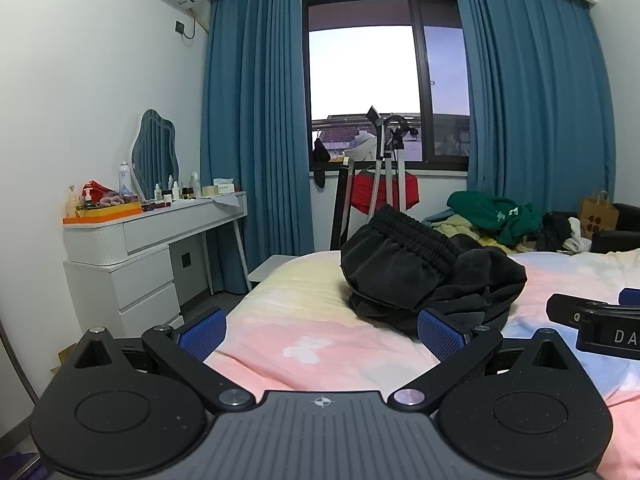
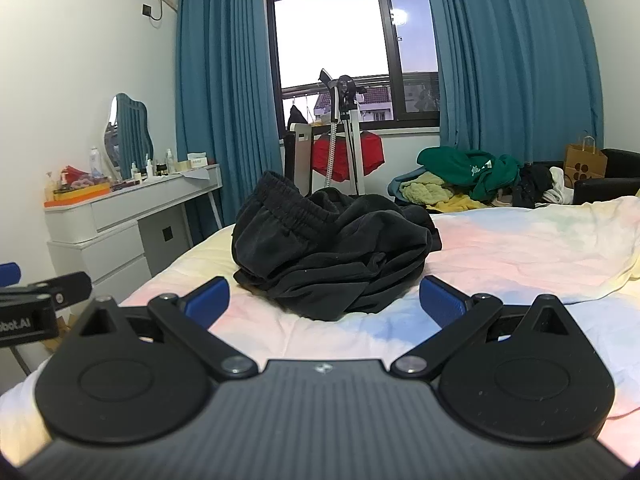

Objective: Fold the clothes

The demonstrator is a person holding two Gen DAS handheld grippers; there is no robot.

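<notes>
The black trousers (image 2: 336,248) lie crumpled on the bed (image 2: 520,248), not folded at all. Left gripper (image 1: 322,332) and right gripper (image 2: 324,300) are spread, holding nothing, near the heap.

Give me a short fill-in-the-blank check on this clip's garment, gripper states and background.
1. The crumpled garment on the bed is ____ in colour.
2. Both the left gripper and the right gripper have their jaws ____.
3. The curtains beside the window are ____.
4. Its elastic ____ sticks up at the pile's top.

Missing words: black; open; blue; waistband
</notes>
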